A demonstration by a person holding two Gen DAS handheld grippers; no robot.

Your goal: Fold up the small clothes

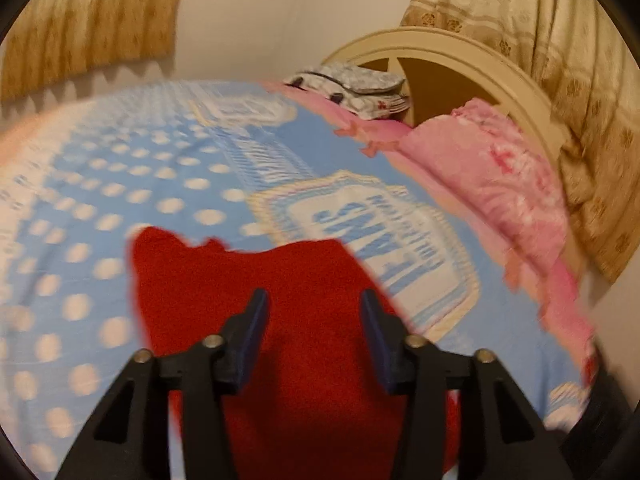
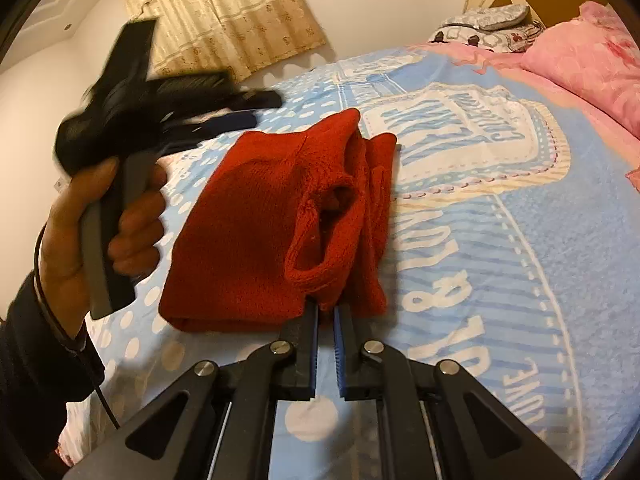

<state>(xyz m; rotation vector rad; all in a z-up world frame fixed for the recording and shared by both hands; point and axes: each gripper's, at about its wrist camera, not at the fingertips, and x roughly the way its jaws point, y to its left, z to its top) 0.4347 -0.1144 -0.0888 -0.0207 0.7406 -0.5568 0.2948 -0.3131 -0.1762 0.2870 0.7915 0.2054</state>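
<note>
A red knitted sweater [image 2: 248, 216] lies folded in a thick bundle on the blue dotted bedsheet [image 2: 500, 240]. My right gripper [image 2: 326, 307] is at the bundle's near edge, its blue pads shut on a bit of the red knit beside an open sleeve hole. My left gripper [image 1: 316, 304] hovers over the sweater [image 1: 192, 280] with its fingers standing apart and nothing pinched between them. In the right wrist view the left gripper [image 2: 262, 109] appears blurred above the sweater's far left corner, held by a hand [image 2: 80, 216].
A pink pillow [image 1: 500, 184] and a stack of folded patterned cloth [image 1: 360, 88] lie by the cream headboard [image 1: 460, 56]. Beige curtains [image 2: 224, 12] hang beyond the bed. Bare sheet stretches to the right of the sweater.
</note>
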